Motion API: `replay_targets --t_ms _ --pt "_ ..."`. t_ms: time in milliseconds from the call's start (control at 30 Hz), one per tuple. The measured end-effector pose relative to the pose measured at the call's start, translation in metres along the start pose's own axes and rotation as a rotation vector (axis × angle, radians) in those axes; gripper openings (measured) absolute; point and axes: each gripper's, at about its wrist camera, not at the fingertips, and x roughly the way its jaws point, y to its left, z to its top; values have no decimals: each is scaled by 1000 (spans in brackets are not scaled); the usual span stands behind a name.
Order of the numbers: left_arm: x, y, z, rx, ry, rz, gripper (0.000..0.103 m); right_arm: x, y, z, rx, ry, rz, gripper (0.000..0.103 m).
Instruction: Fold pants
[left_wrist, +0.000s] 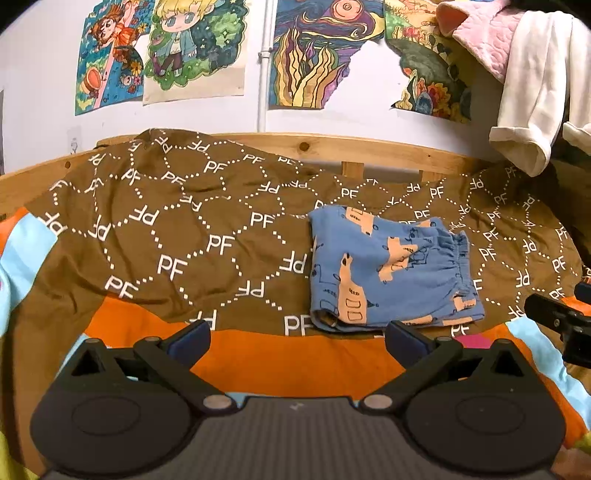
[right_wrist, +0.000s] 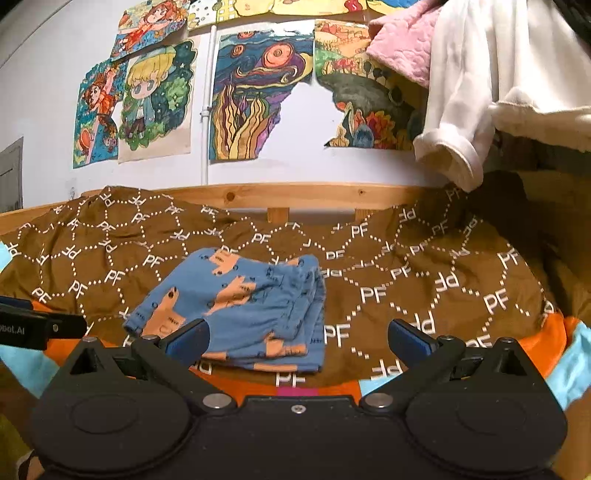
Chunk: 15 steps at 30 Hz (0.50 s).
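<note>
The pants (left_wrist: 391, 269), small, blue and printed with peach vehicles, lie as a compact folded packet on the brown blanket (left_wrist: 177, 229) lettered "PF", with the gathered waistband stacked at the packet's right edge and the layered hems toward the near edge; in the right wrist view the same packet (right_wrist: 240, 306) sits just beyond the near-left finger, its layers visibly stepped along the near and right sides; the left gripper (left_wrist: 297, 338) is spread wide with nothing between its blue pads, hovering over the orange band of the quilt (left_wrist: 295, 362) short of the packet; the right gripper (right_wrist: 298, 338) is likewise spread wide and holding nothing, though its left pad overlaps the packet's near corner in the view, and whether it touches the cloth I cannot tell; judged from how things lie, the folding looks essentially done, so the step in hand is to tidy or leave off; doing it well means keeping clear of the stack so no layer drags, or pressing lightly on top to flatten the slightly puffed upper fold; behind, a wooden bed rail (left_wrist: 332, 147) runs under a wall of coloured drawings (left_wrist: 195, 48), with white and pink garments (left_wrist: 528, 81) hanging at upper right
</note>
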Motion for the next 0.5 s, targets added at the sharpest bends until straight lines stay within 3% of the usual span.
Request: replay_targets --t_ms 500 --pt "-2 0 -22 23 11 -8 103 -2 -2 -21 31 30 6 102"
